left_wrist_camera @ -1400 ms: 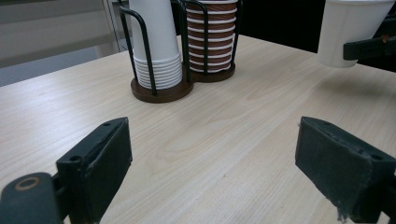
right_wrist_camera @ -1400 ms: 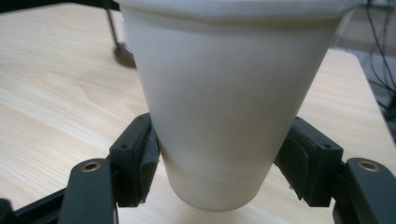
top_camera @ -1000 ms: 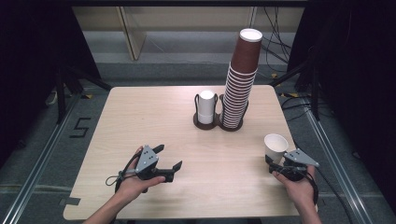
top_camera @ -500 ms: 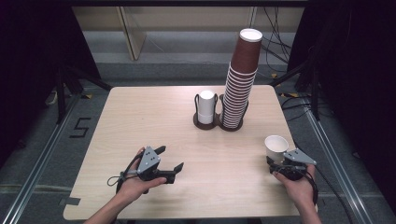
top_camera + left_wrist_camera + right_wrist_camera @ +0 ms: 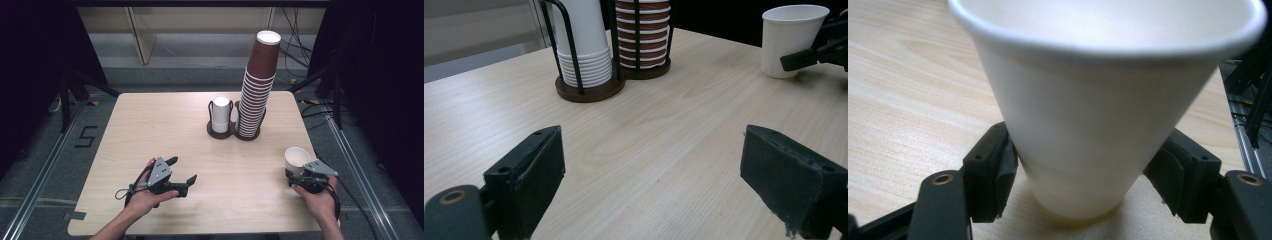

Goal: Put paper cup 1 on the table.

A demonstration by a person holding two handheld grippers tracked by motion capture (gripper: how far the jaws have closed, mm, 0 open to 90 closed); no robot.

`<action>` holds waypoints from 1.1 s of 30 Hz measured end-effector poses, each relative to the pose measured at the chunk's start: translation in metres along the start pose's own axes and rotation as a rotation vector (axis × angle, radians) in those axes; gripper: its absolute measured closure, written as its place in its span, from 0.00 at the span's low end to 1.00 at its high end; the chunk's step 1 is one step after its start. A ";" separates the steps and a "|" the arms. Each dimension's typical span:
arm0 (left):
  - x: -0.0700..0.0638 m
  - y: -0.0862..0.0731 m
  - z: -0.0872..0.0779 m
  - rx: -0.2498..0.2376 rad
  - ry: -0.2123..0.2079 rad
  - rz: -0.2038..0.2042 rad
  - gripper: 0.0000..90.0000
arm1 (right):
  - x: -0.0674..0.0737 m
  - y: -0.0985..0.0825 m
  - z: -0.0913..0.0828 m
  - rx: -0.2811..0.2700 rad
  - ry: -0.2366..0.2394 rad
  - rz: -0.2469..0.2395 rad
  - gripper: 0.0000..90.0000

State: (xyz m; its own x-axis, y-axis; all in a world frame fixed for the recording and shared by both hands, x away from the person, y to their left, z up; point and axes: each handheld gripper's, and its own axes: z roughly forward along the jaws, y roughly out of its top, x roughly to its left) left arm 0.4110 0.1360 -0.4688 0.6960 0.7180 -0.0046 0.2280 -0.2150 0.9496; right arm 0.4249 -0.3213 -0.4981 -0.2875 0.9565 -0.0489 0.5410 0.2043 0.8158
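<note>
A white paper cup [image 5: 297, 159] stands upright on the table near the right edge. My right gripper [image 5: 295, 174] is shut on its lower part. In the right gripper view both pads press the cup [image 5: 1088, 115] near its base, which rests on the wood. My left gripper [image 5: 184, 169] lies open at the front left of the table with nothing between its fingers [image 5: 531, 170]. Its view looks across the table at the cup [image 5: 788, 42] held by the other gripper.
A dark two-ring wire holder [image 5: 234, 131] stands at the back centre of the wooden table [image 5: 150, 130]. It holds a short stack of white cups [image 5: 220, 114] and a tall stack of brown cups [image 5: 257, 85]. Cables lie on the floor at the right.
The right gripper and the white cup have shifted slightly toward the near edge. The left gripper has barely moved and stays open.
</note>
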 end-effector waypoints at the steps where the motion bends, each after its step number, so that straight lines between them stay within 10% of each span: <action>1: 0.000 0.000 0.000 0.002 0.000 0.001 0.11 | 0.001 0.000 -0.001 0.013 0.005 0.007 0.35; 21: 0.000 0.000 0.001 0.013 0.003 0.004 0.11 | -0.003 0.006 -0.008 -0.010 0.003 0.033 0.02; 25: 0.000 0.001 0.002 0.010 -0.004 0.005 0.10 | 0.001 0.008 -0.014 0.002 0.005 0.100 0.00; 33: -0.003 0.007 0.008 -0.016 -0.045 0.019 0.08 | -0.003 0.021 -0.026 -0.052 -0.012 0.025 0.00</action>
State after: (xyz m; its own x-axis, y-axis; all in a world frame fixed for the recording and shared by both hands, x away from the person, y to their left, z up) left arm 0.4155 0.1272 -0.4648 0.7305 0.6829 0.0000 0.2037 -0.2180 0.9545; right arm 0.4162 -0.3253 -0.4660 -0.2646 0.9637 -0.0344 0.5058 0.1691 0.8459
